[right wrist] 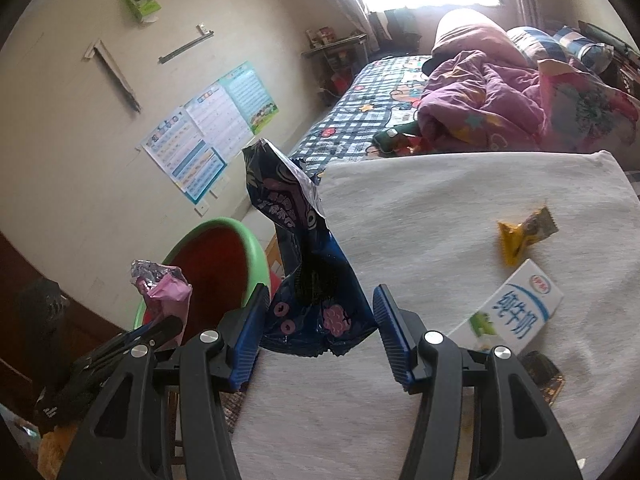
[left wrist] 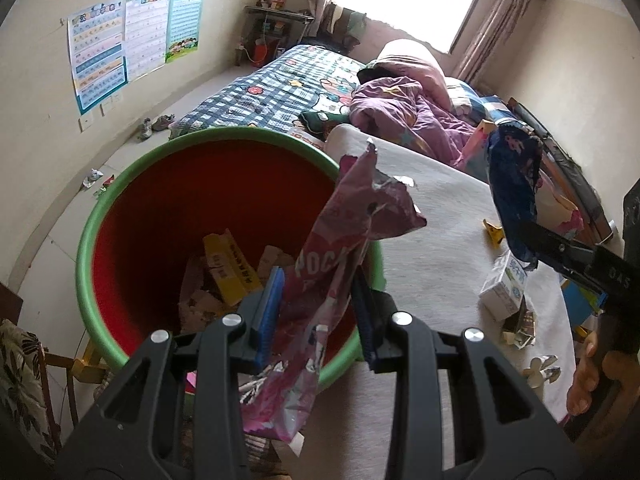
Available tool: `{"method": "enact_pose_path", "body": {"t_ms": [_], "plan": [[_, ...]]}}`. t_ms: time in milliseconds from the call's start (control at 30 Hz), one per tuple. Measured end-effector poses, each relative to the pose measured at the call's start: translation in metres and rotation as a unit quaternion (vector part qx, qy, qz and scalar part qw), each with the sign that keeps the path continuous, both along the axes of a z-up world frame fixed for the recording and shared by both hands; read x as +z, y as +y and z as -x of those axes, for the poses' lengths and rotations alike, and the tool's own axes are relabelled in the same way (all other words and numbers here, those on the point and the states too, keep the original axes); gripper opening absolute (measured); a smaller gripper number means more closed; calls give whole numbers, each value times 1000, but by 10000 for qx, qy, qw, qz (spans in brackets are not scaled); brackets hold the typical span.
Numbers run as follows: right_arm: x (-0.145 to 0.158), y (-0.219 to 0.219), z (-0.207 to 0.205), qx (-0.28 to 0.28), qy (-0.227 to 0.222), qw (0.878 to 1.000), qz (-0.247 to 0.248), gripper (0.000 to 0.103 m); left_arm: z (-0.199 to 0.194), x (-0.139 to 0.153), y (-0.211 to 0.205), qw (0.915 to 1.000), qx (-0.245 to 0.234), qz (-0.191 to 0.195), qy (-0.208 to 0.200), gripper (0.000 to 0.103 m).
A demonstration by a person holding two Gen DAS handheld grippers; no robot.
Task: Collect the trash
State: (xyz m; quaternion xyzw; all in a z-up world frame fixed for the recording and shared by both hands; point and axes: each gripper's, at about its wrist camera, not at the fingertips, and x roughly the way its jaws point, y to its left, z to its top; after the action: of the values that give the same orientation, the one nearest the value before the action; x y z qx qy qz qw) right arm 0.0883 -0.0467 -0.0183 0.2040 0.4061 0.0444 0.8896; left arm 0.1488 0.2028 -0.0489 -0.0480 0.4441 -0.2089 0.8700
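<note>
Two wrappers are up off the table, one in each of your grippers. Your left gripper (left wrist: 318, 300) pinches a pink snack wrapper (left wrist: 340, 248) between its blue pads, and it hangs over the open mouth of the green-rimmed bin (left wrist: 120, 200) with the red inside. Cardboard scraps and a yellow box (left wrist: 230, 268) already lie at the bottom of that bin.

Your right gripper (right wrist: 320, 328) has its fingers set fairly wide, with a dark blue snack bag (right wrist: 304, 264) standing up between them; the bag's lower corners reach both pads, though how firmly it is gripped cannot be told. From the left wrist view the same blue bag (left wrist: 512, 196) is seen raised above the grey table cover (left wrist: 432, 216), clear of the bin.

On the cloth (right side, near the edge) a white milk carton (right wrist: 516, 312) lies on its side, a small yellow wrapper (right wrist: 524, 234) rests just beyond it, and a dark brown wrapper (right wrist: 544, 376) sits close by the carton. The bin stands just beside the table's left edge, with the bed (right wrist: 360, 100) behind it
</note>
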Motion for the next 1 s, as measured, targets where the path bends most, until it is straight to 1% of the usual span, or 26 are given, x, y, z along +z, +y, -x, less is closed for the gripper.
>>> {"method": "enact_pose_path", "body": {"t_ms": [367, 600, 767, 1000], "plan": [[-4, 33, -6, 247, 36, 9997, -19, 53, -7, -1, 22, 9998, 186, -51, -13, 33], [-13, 50, -16, 441, 141, 9989, -37, 53, -10, -4, 37, 9994, 344, -57, 10, 33], [-14, 59, -23, 572, 148, 9983, 7, 53, -11, -5, 41, 9993, 367, -24, 28, 33], [-11, 68, -27, 655, 103, 9978, 49, 53, -13, 4, 42, 9994, 331, 51, -67, 33]]}}
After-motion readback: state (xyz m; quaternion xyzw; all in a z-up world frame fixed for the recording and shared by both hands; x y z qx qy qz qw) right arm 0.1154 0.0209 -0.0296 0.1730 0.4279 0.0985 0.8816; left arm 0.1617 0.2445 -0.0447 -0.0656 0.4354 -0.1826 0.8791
